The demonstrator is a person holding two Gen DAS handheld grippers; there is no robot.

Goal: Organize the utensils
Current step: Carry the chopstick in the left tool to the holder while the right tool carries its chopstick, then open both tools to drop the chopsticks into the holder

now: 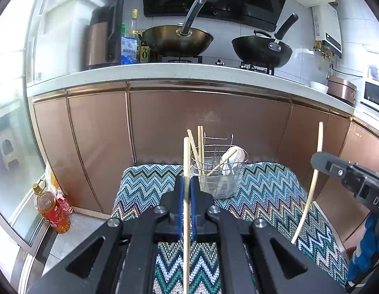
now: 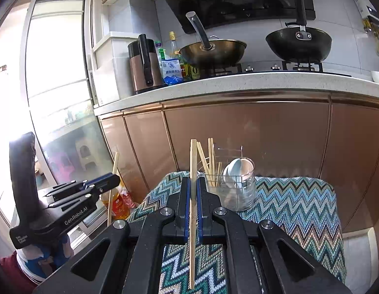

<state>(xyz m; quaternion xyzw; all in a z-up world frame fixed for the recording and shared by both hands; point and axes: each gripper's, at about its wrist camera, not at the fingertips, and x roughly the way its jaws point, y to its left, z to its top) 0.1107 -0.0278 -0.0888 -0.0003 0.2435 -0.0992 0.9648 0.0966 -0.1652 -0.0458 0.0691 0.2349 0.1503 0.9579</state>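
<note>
A pale wooden chopstick (image 1: 186,154) stands nearly upright in my left gripper (image 1: 187,180), which is shut on it. My right gripper (image 2: 193,181) is shut on a second chopstick (image 2: 193,154), also upright. A wire utensil holder (image 1: 220,178) (image 2: 234,193) sits on the zigzag-patterned cloth (image 1: 275,191) (image 2: 299,201) just ahead and to the right of both held sticks. It holds several chopsticks (image 1: 200,147) and white spoons (image 1: 234,156). In the left wrist view the right gripper (image 1: 317,160) shows at the right with its chopstick (image 1: 309,196). In the right wrist view the left gripper (image 2: 114,178) shows at the left.
Copper cabinet doors (image 1: 201,122) rise right behind the cloth, under a white counter (image 1: 165,72). Two woks (image 1: 177,39) (image 1: 261,47) and a kettle (image 1: 102,36) stand on it. An oil bottle (image 1: 52,210) stands on the floor at the left, by a glass door (image 2: 57,85).
</note>
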